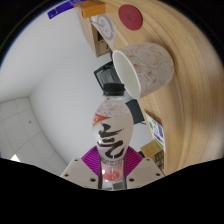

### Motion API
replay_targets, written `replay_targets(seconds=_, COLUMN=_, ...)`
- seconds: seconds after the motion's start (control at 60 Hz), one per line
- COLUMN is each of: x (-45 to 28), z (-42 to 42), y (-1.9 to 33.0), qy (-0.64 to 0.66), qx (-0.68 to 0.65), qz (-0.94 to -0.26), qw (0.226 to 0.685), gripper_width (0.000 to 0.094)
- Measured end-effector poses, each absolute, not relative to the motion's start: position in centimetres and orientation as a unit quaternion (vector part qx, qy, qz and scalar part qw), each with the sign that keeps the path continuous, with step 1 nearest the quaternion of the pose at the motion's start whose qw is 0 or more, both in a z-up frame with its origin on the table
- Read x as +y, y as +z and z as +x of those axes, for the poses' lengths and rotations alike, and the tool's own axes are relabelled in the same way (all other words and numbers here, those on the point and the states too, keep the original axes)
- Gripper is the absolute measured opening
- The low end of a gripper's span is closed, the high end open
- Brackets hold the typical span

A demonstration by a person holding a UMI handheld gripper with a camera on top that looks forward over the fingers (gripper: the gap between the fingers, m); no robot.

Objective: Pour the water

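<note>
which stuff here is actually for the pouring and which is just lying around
For the job:
- bottle, clamped between the gripper fingers, tilted toward the cup
- cup, mouth facing the bottle's cap

Just lying about:
- red disc
- orange box
- small box beside the cup

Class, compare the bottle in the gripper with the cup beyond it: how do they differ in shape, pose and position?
The bottle is slim with a narrow neck; the cup is wide and open-mouthed. The bottle is held between the gripper fingers, tipped toward the cup; the cup stands free on the wooden table. The bottle bears a dark label; the cup is pale, speckled.
</note>
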State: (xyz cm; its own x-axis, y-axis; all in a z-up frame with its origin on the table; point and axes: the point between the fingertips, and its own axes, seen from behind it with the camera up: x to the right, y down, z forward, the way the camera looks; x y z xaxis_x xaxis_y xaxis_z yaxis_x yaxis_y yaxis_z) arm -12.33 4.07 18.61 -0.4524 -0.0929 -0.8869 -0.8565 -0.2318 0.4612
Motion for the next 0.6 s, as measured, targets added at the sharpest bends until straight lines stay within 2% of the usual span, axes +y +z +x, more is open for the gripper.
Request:
replay_targets(seconds=0.083, x=4.4, z=-12.7, y=19.1, qy=0.641, qx=0.531, qz=-0.465, qw=0.302, gripper_width=0.0266)
replay_targets(seconds=0.167, x=3.2, z=-10.6, y=21.0, qy=0.613, qx=0.483, qz=-0.525, qw=0.340, gripper_width=0.0266)
replay_targets(seconds=0.217, x=3.9, z=-11.1, y=22.4, qy=0.570, qx=0.441, qz=-0.575, qw=0.387, gripper_width=0.0266)
replay_targets(seconds=0.317, x=3.8, z=-6.7, y=26.7, qy=0.473, qx=0.337, qz=-0.648, qw=0.493, gripper_width=0.0267)
replay_targets(seconds=0.45, x=3.8, z=0.5, y=32.0, qy=0.310, qx=0.210, qz=-0.691, qw=0.618, gripper_width=0.0268)
replay_targets(seconds=0.55, x=4.3, z=5.2, y=32.2, qy=0.175, qx=0.123, qz=-0.712, qw=0.668, gripper_width=0.0268)
replay_targets(seconds=0.6, x=4.3, z=7.5, y=29.9, qy=0.114, qx=0.079, qz=-0.722, qw=0.678, gripper_width=0.0267)
